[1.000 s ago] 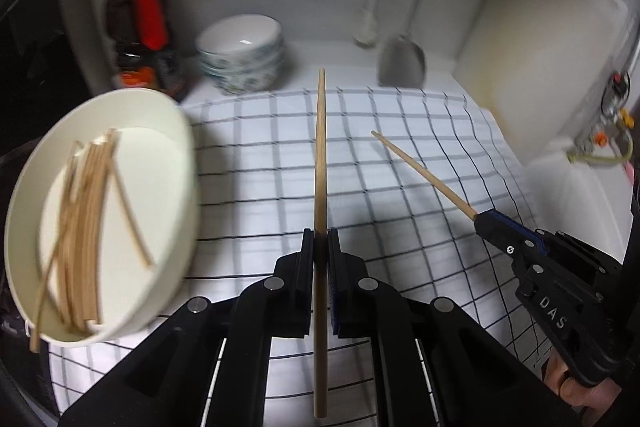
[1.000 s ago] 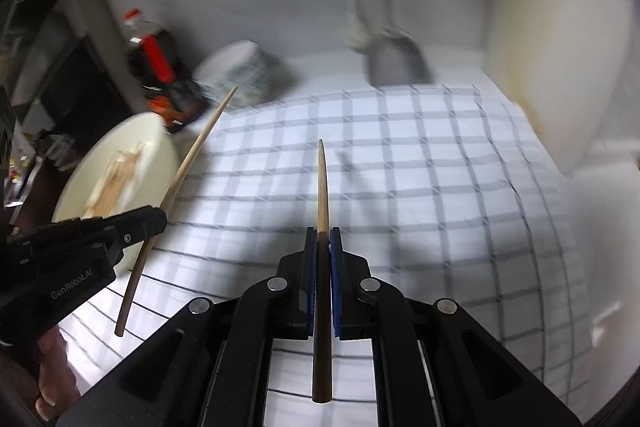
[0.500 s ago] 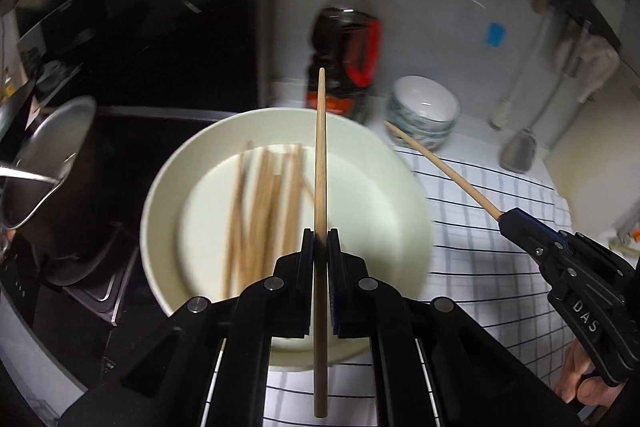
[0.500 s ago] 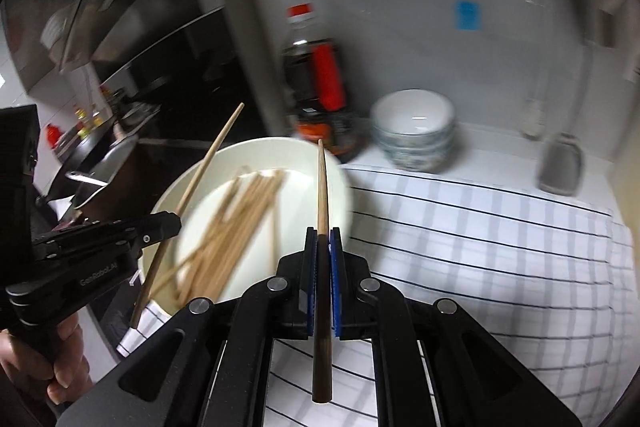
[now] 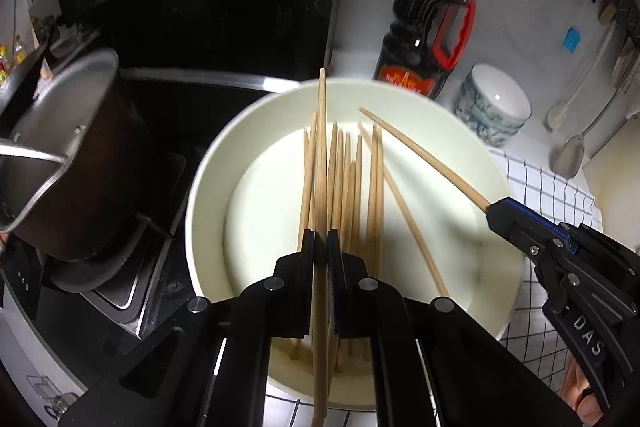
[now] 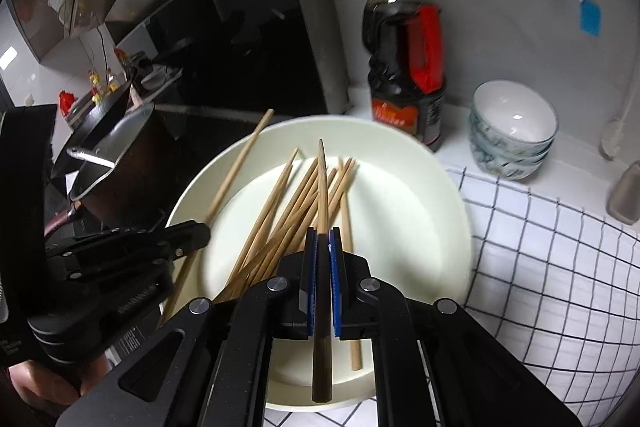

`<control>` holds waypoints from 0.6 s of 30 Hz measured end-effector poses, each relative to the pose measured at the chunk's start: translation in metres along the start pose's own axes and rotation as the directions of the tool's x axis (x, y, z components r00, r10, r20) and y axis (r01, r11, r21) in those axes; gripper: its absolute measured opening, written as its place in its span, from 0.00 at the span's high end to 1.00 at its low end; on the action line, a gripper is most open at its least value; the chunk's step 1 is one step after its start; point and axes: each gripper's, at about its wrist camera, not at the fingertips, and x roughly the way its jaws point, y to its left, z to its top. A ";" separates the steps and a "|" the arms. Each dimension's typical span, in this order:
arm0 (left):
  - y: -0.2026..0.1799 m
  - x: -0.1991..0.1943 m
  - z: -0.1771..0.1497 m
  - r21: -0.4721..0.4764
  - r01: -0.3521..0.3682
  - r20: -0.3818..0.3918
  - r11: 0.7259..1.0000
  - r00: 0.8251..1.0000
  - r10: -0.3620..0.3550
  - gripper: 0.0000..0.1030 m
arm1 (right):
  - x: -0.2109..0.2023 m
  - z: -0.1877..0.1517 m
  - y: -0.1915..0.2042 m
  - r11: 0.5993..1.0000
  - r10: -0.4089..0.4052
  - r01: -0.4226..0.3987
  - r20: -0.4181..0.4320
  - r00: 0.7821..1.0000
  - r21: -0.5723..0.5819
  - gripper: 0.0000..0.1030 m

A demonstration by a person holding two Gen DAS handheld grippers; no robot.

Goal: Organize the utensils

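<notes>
A wide cream bowl (image 5: 460, 147) (image 6: 424, 195) holds several loose wooden chopsticks (image 5: 352, 179) (image 6: 288, 211). My left gripper (image 5: 320, 239) is shut on one wooden chopstick (image 5: 321, 131), which points forward over the bowl. My right gripper (image 6: 322, 239) is shut on another chopstick (image 6: 322, 183) with a dark rear end, also above the bowl. In the left wrist view the right gripper (image 5: 494, 213) comes in from the right, its chopstick (image 5: 420, 155) slanting over the bowl. In the right wrist view the left gripper (image 6: 200, 235) sits at the bowl's left rim with its chopstick (image 6: 236, 167).
A metal pot (image 5: 68, 155) stands on the black stove left of the bowl. A dark sauce bottle (image 6: 404, 51) and stacked patterned bowls (image 6: 512, 131) stand behind. A white checked cloth (image 6: 560, 267) covers the counter to the right. Utensils (image 5: 568, 155) hang on the wall.
Both grippers have swung left from over the checked cloth to above the cream bowl, each still holding its chopstick. The stove and pot have come into view.
</notes>
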 end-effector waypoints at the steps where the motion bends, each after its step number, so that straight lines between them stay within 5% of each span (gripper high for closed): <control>1: 0.002 0.003 -0.001 -0.011 -0.004 -0.018 1.000 1.000 0.003 0.92 | 0.004 -0.001 0.001 1.000 0.000 0.000 -0.019 1.000 -0.002 0.94; 3: 0.006 0.002 -0.002 -0.032 -0.009 -0.027 0.999 1.000 0.008 0.87 | 0.002 -0.003 -0.001 1.000 -0.005 0.005 -0.019 1.000 0.006 0.87; 7: 0.014 -0.013 -0.006 -0.051 -0.065 0.009 0.997 0.998 0.065 0.35 | -0.012 -0.007 -0.004 0.999 -0.030 0.030 0.001 1.000 0.011 0.79; 8: 0.016 -0.019 -0.008 -0.060 -0.077 0.022 0.995 0.997 0.079 0.30 | -0.015 -0.008 -0.005 0.999 -0.034 0.034 0.001 0.999 0.012 0.79; 12: 0.021 -0.032 -0.013 -0.078 -0.094 0.023 0.992 0.995 0.096 0.21 | -0.030 -0.014 -0.013 0.998 -0.051 0.050 0.007 0.999 0.037 0.65; 18: 0.020 -0.048 -0.022 -0.099 -0.102 0.019 0.990 0.994 0.104 0.13 | -0.048 -0.022 -0.019 0.996 -0.058 0.058 -0.005 0.998 0.062 0.59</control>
